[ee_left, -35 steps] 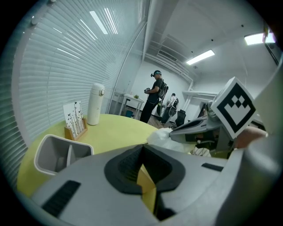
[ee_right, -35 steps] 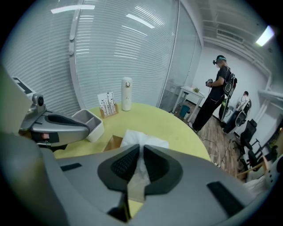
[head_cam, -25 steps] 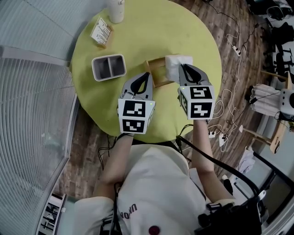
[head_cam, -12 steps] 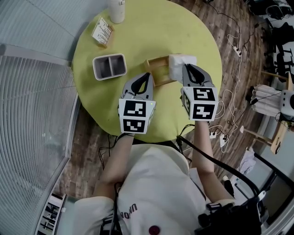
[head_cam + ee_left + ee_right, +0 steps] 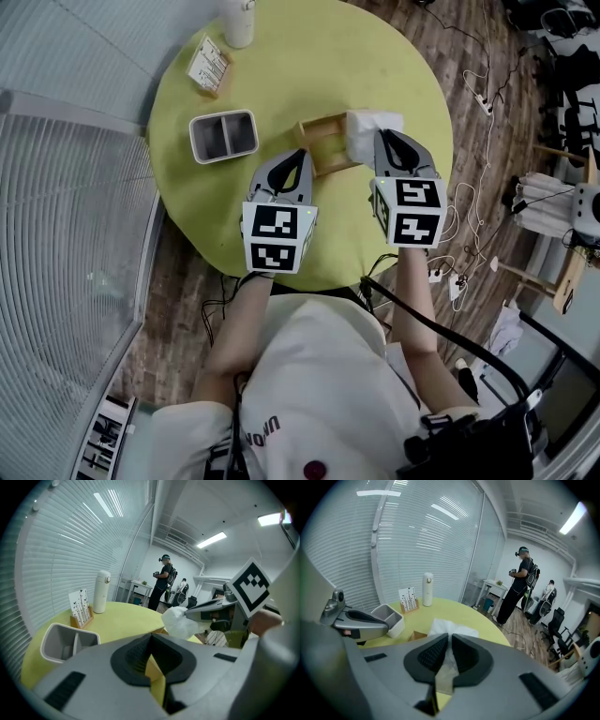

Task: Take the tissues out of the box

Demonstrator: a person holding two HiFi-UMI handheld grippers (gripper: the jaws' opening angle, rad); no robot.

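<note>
The left tongs (image 5: 301,153) were closed on the wooden box's (image 5: 325,146) near wall, apparently steadying it mid-tabletop (image 5: 281,75). The right tongs (image 5: 386,137) pinched the white tissue (image 5: 369,125), raised beside the box's right edge.

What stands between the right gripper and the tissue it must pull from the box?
Nothing visible does. The right gripper is shut on the tissue at the right end of the box. The left gripper pinches the box wall, off to the side.
</note>
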